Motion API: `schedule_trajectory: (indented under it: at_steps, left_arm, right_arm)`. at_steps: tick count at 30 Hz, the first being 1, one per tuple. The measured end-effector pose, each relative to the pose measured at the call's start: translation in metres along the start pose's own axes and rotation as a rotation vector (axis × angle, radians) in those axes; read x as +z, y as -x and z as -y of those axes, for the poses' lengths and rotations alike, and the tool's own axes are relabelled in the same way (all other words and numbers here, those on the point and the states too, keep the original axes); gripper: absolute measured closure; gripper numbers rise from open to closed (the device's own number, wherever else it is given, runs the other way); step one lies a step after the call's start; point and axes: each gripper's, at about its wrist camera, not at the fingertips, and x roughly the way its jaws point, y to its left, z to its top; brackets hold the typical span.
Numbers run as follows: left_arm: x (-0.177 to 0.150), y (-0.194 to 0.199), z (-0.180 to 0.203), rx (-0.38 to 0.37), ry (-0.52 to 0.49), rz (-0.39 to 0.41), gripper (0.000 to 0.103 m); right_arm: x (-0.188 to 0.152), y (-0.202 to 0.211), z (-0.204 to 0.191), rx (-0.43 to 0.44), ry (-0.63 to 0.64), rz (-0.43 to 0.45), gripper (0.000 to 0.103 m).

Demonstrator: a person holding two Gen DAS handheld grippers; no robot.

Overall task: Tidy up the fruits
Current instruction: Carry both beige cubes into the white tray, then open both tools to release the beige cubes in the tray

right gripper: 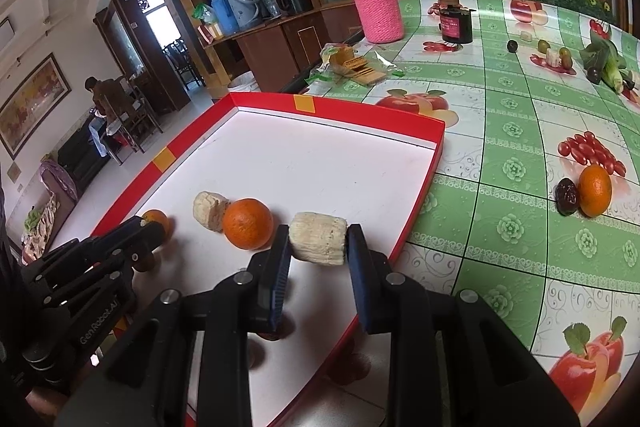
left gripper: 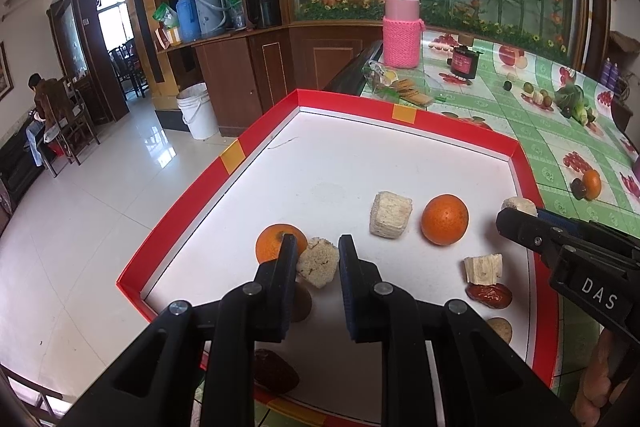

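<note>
A red tray (left gripper: 224,167) with a white floor holds two oranges (left gripper: 444,214) (left gripper: 280,241), a pale fibrous block (left gripper: 390,214), a smaller pale piece (left gripper: 483,269), a red date (left gripper: 489,295) and a dark date (left gripper: 276,373). My left gripper (left gripper: 317,251) is shut on a crumbly beige chunk (left gripper: 318,265) beside the smaller orange. My right gripper (right gripper: 319,239) is shut on a pale cylindrical chunk (right gripper: 318,243) near the tray's right rim, next to the bigger orange (right gripper: 247,223). Outside the tray lie another orange (right gripper: 595,191) and a dark date (right gripper: 567,195).
On the green fruit-print tablecloth (right gripper: 500,227) stand a bottle in a pink knitted sleeve (right gripper: 378,15), a dark jar (right gripper: 456,25) and an opened cracker packet (right gripper: 356,67). Small fruits (right gripper: 554,55) lie at the far right. The tray's left side overhangs a tiled floor (left gripper: 100,227).
</note>
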Motion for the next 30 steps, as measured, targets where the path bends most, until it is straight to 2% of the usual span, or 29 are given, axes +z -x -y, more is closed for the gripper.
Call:
schedule_trajectory:
  at_steps: [6,10,16,20,22,27,30]
  left_arm:
    - [-0.0007,-0.0009,0.0006,0.007,-0.003,0.000,0.083]
    - [-0.0016,-0.0005,0.0010,0.010,-0.005,0.000,0.078]
    - [-0.0023,0.0003,0.0026,0.010,-0.010,-0.003,0.066]
    - [-0.0025,0.0010,0.0046,0.015,-0.005,-0.004,0.052]
    - [-0.0024,0.0002,0.0045,0.018,0.000,-0.009,0.049]
    - [-0.0023,-0.0001,0.0037,0.025,0.011,-0.018,0.040]
    - [-0.0018,0.0003,0.0031,0.028,0.018,-0.021,0.032]
  right_arm:
    - [-0.0007,-0.0004,-0.0006,0.002,0.006,-0.007,0.072]
    - [-0.0013,-0.0015,-0.0017,0.003,0.015,-0.015,0.072]
    - [-0.0017,-0.0017,-0.0024,0.005,0.018,-0.021,0.072]
    - [-0.0012,-0.0012,-0.0016,0.015,0.009,-0.025,0.072]
    - [-0.0007,-0.0009,-0.0003,0.024,-0.001,-0.027,0.071]
    - [0.0002,0.0044,0.0033,0.036,-0.027,-0.012,0.061]
    - [0.0010,0.0077,0.0058,0.042,-0.042,-0.002,0.059]
